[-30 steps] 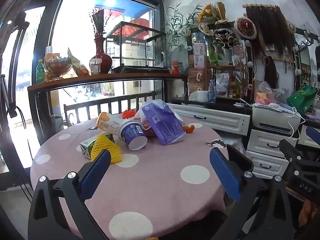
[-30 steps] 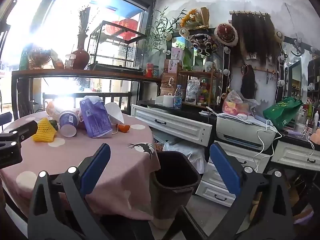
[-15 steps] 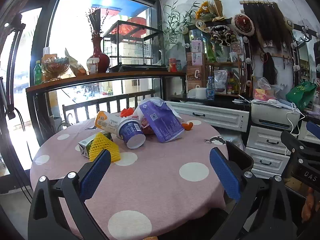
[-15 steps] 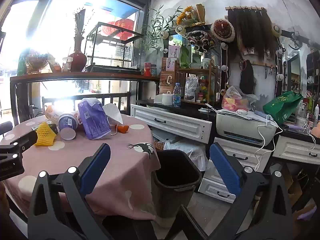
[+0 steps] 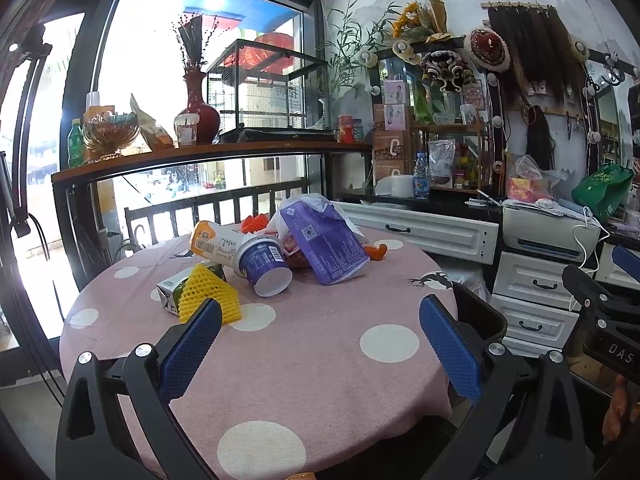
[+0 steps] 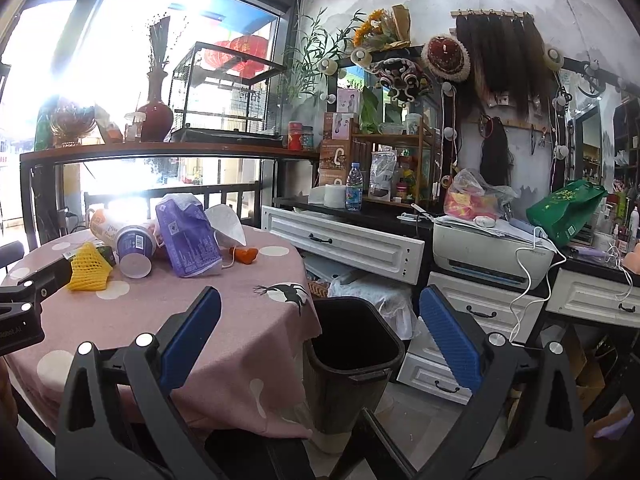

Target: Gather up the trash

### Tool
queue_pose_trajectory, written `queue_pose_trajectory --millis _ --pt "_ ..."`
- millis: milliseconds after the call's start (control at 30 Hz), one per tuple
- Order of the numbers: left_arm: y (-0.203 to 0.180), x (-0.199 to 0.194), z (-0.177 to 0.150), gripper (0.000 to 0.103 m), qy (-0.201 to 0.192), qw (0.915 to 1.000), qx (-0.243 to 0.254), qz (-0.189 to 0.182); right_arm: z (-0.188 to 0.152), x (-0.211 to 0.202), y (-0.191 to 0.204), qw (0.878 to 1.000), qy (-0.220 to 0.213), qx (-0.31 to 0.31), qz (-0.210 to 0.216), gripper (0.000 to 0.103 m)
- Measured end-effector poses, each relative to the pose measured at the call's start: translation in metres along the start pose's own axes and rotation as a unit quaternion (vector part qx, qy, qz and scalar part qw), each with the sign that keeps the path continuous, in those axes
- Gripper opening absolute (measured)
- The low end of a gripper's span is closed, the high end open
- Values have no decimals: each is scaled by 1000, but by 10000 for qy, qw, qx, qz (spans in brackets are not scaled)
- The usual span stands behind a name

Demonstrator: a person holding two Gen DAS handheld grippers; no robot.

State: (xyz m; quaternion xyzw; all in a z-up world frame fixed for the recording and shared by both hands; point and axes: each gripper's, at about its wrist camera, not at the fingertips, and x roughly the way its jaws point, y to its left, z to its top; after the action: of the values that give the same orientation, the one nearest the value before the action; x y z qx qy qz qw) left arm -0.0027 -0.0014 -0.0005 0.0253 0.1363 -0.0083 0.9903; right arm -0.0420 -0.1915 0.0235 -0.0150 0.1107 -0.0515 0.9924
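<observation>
Change over the last second: small. In both wrist views the table and the pile sit a bit larger and lower in frame, so I'm closing in slowly. Nothing on the table has shifted, nothing picked. Task is at its start, approach phase only.

Left to right:

- Left gripper (image 5: 320, 344): jaws spread wide, nothing between the blue pads, hovering over the near part of the pink polka-dot tablecloth (image 5: 304, 364).
- Trash pile is on the far part of the table, well ahead of my left fingers. Nearest piece: yellow foam fruit net (image 5: 210, 294), leaning on a small green drink carton (image 5: 170, 294). Just right of that, a blue yogurt cup (image 5: 266, 266) on its side, mouth toward me, resting against an orange-and-white bottle (image 5: 212, 242). Next, a purple wrapper pack (image 5: 324, 244) propped over some red packaging; I can't tell what that is. A white face mask (image 6: 226, 228) lies behind the pack, and an orange peel scrap (image 6: 245, 256) sits beside it.
- Black trash bin (image 6: 352, 356) stands on the floor just beside the table's right edge, open top, looks empty from what the right view shows.
- Right gripper (image 6: 320, 344): also spread open, empty, aimed roughly over the bin.

Judgement: the foam net is the likeliest first grab for the left; it's closest and unobstructed. It's soft, so it'll crush under the pads, no slip worry. The cup could roll if bumped.
</observation>
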Motion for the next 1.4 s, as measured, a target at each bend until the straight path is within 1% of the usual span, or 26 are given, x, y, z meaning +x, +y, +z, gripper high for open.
queue_pose_trajectory --millis 1400 --pt "3 3 0 98 59 10000 -25 -17 0 1 -1 10000 59 72 5 98"
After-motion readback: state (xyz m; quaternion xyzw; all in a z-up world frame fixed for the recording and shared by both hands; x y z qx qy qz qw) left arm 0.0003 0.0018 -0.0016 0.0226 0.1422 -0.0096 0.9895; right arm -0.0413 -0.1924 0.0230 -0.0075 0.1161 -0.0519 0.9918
